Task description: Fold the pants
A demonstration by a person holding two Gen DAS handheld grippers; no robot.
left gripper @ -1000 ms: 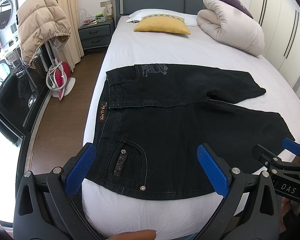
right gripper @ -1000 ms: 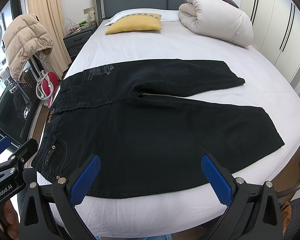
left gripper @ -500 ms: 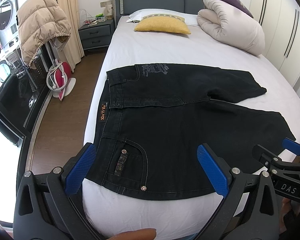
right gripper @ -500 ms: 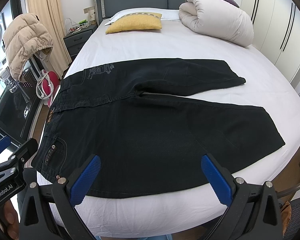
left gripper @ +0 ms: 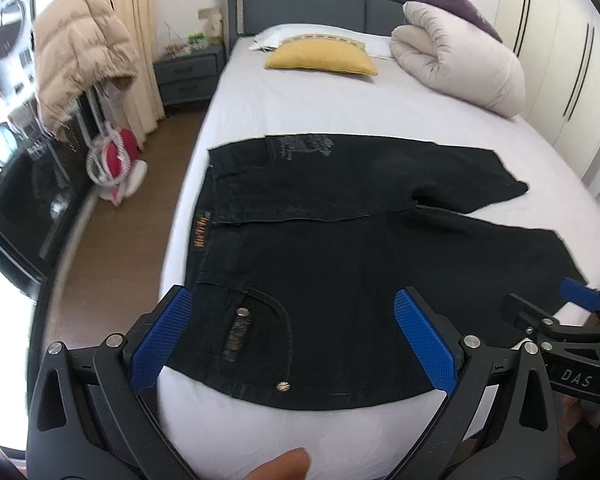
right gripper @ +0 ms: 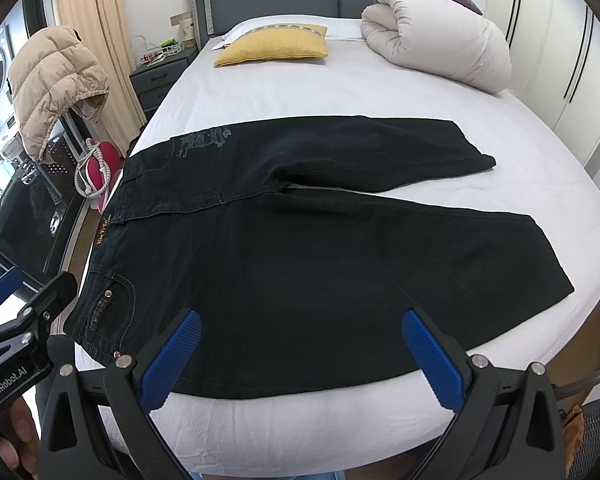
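Black pants (left gripper: 340, 248) (right gripper: 300, 240) lie flat across the white bed (left gripper: 300, 112), waistband to the left, both legs spread toward the right. My left gripper (left gripper: 296, 332) hovers open above the near pocket corner by the waist, its blue pads (left gripper: 160, 336) wide apart with nothing between them. My right gripper (right gripper: 300, 352) is open too, above the near edge of the closer leg. Each gripper shows at the edge of the other's view: the right one (left gripper: 572, 304), the left one (right gripper: 16, 296).
A yellow pillow (left gripper: 320, 60) and a rolled duvet (left gripper: 460, 60) lie near the headboard. A beige jacket (left gripper: 76, 68) hangs at the left over dark furniture, with a nightstand (left gripper: 188, 72) beyond. Wardrobe doors (left gripper: 572, 60) stand at the right. A fingertip (left gripper: 280, 466) shows at the bottom.
The left gripper has moved forward and a little left, closer to the waistband pocket. The right gripper has moved only slightly forward. The pants lie as before.
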